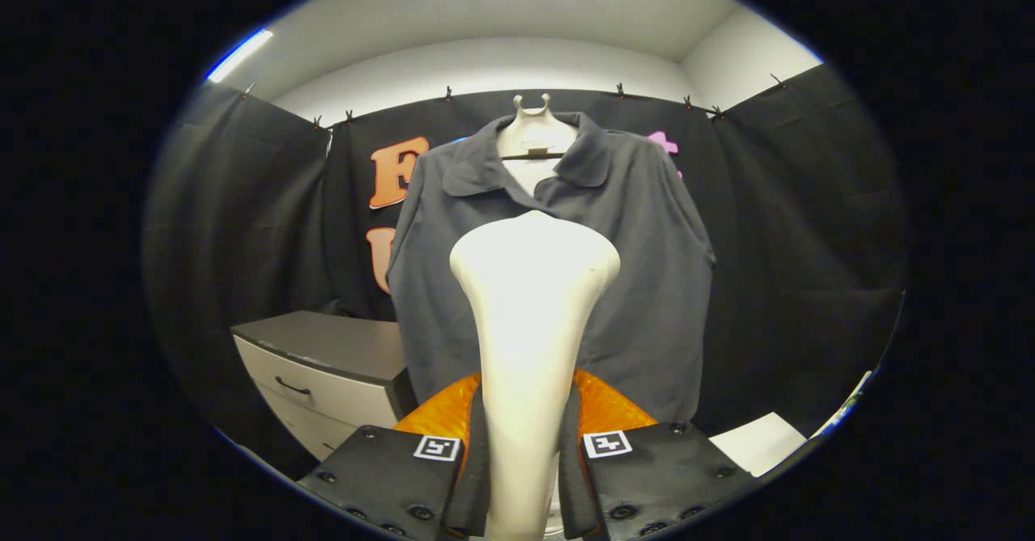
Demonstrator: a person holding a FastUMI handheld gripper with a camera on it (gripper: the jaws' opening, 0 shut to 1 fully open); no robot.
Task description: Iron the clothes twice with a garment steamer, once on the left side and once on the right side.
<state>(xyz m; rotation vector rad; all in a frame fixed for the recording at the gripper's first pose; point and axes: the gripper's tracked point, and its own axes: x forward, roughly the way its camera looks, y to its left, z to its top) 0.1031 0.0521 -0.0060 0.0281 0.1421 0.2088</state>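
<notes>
Gripping the garment steamer (530, 339) by its slim neck, the claw (524, 476) has both fingers pressed on the handle from either side, so the flared head points straight ahead at the clothing. Steamer body: smooth, glossy cream plastic, narrow at the grip and widening to a rounded, paddle-like head. Behind the fingers, at 12 o'clock from them, a translucent orange base (602, 403) shows, faceted and shiny.

Shirt (655, 282) hangs beyond the steamer head, dead ahead, on a pale hanger form (534, 124) with a hooked top. Fabric is dark grey, matte, soft collar spread open, front panels falling flat; hung upright presumably so steam can run down each side. Head looks short of the cloth, contact uncertain.

Cabinet (323, 355) with drawers at 9 o'clock of the shirt's hem: grey top, pale fronts, dark pull handles.
</notes>
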